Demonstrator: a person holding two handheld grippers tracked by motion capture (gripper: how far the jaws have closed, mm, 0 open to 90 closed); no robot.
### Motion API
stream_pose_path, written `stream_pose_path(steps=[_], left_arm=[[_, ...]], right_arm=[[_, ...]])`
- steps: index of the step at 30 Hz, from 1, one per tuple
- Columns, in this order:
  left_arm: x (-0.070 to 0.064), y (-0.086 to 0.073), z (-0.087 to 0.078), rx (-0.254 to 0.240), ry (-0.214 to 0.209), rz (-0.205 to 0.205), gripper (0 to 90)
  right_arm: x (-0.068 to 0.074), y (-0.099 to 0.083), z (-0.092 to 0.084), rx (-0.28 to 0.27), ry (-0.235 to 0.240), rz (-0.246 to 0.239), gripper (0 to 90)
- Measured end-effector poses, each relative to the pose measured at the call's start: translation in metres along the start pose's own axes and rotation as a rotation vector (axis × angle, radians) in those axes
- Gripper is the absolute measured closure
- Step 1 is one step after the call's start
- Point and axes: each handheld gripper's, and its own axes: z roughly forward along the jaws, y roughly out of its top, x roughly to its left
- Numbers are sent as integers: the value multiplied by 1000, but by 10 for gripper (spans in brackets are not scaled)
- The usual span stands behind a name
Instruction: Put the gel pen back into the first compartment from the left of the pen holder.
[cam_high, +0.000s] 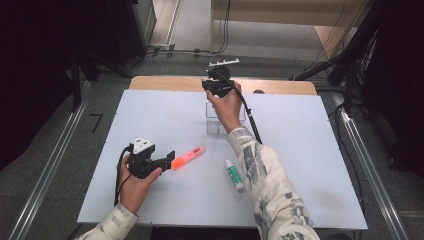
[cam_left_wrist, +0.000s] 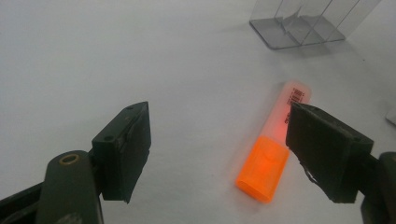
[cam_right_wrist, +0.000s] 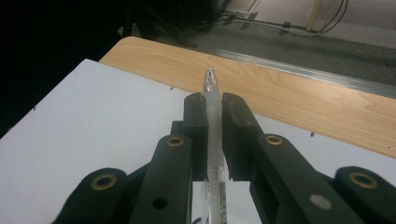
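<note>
An orange highlighter (cam_high: 188, 157) lies on the white table sheet (cam_high: 150, 120). My left gripper (cam_high: 169, 156) rests low just left of it, jaws open. In the left gripper view the highlighter (cam_left_wrist: 271, 154) lies ahead, close beside the right jaw, and my left gripper (cam_left_wrist: 219, 140) holds nothing. My right gripper (cam_high: 218, 86) is raised at the far side of the table, above a clear plastic holder (cam_high: 218, 120). In the right gripper view my right gripper (cam_right_wrist: 214, 105) is shut on a clear pen (cam_right_wrist: 212, 88), whose tip sticks out past the fingertips.
A glue stick (cam_high: 234, 175) with a green label lies on the sheet to the right of the highlighter. The clear holder (cam_left_wrist: 303, 25) has divided compartments. The wooden table edge (cam_right_wrist: 280, 98) runs behind the sheet. A cable trails from the right gripper along the sleeve.
</note>
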Motion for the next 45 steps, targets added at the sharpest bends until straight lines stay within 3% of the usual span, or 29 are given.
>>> stream_pose_path(steps=[29,41,45], left_arm=[[1,0,0,-2,-2,-1,228],[1,0,0,-6,1,-3,228],[1,0,0,-6,2,-4,227]], right_arm=[[-2,0,8,-12,-1,5,788],[-1,-2,1,-20,8,1,787],[0,-7,-5,-17,10,-21,787]])
